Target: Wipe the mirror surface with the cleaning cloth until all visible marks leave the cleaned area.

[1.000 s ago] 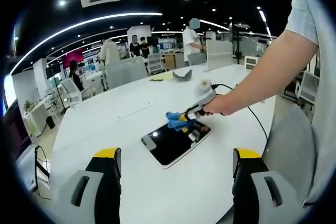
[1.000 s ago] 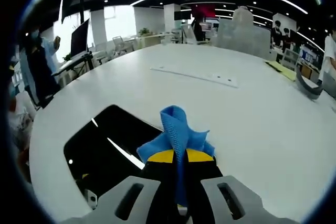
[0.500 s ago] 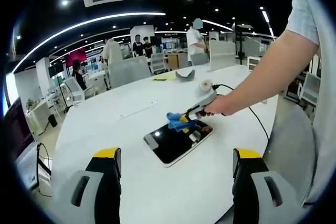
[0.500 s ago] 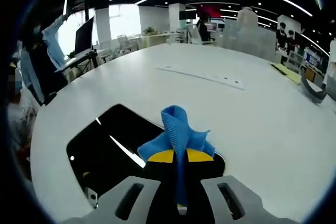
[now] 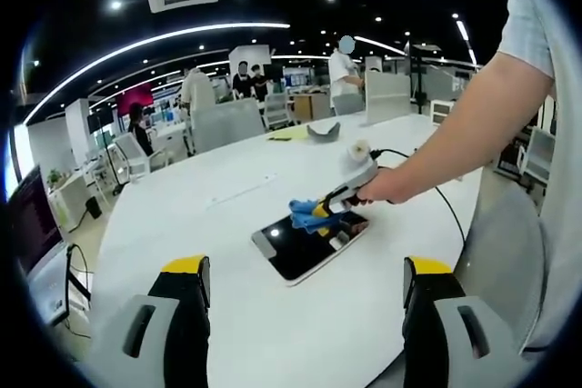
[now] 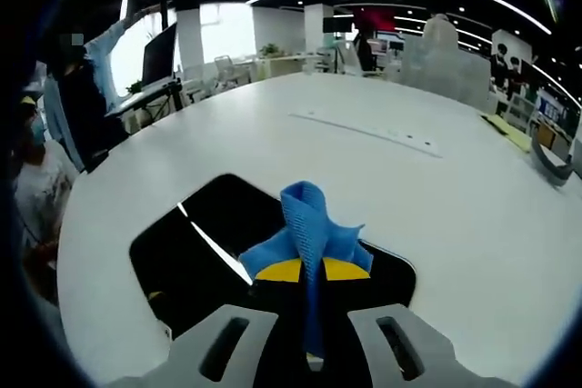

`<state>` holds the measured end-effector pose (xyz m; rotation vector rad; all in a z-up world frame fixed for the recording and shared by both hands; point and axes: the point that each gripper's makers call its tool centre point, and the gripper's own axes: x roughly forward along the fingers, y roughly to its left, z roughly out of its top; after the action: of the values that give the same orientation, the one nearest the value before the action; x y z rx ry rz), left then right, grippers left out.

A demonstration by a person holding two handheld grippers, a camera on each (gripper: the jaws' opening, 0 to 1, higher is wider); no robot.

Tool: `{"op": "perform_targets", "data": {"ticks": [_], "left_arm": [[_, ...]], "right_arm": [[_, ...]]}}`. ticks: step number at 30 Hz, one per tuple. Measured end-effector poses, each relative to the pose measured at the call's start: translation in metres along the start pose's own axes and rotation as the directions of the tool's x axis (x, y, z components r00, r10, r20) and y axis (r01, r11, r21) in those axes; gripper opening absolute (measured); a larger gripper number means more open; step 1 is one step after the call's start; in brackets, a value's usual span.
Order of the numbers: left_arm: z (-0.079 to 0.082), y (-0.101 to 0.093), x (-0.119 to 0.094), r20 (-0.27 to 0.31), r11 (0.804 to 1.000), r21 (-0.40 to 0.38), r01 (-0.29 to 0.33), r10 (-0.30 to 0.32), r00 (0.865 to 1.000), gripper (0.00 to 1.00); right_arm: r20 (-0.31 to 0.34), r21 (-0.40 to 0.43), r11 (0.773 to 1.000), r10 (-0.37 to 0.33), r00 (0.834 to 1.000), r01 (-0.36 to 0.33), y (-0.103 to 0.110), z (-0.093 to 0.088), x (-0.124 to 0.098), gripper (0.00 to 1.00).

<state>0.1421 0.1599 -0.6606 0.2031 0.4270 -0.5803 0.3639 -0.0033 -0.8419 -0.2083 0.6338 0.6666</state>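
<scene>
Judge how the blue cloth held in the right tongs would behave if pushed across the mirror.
The cloth looks floppy: it bunches and folds above the right tongs. It probably drags and crumples, not slides stiffly. On the flat mirror it likely needs pressing down.

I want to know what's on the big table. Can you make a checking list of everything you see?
Surface: a white table, broad and mostly bare.
Job's things: a dark mirror lies flat on the table; a blue cleaning cloth sits over its edge.
Clutter: a grey curved object and a yellow sheet at the far side; a long flat strip on the table.
Grippers: the right gripper is shut on the cleaning cloth, held by a hand; the left gripper is open, off the mirror.
Cables: a black cable trails from the right gripper.
Surroundings: an open office with chairs, desks, ceiling lights and people standing.
</scene>
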Motion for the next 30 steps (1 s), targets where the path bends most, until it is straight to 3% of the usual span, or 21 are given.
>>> {"op": "perform_targets", "data": {"ticks": [30], "left_arm": [[-0.004, -0.01, -0.022, 0.019, 1.0, -0.004, -0.003, 0.003, 1.0, 0.89]], "right_arm": [[-0.008, -0.02, 0.999, 0.027, 1.0, -0.027, 0.038, -0.017, -0.021, 0.01]]}}
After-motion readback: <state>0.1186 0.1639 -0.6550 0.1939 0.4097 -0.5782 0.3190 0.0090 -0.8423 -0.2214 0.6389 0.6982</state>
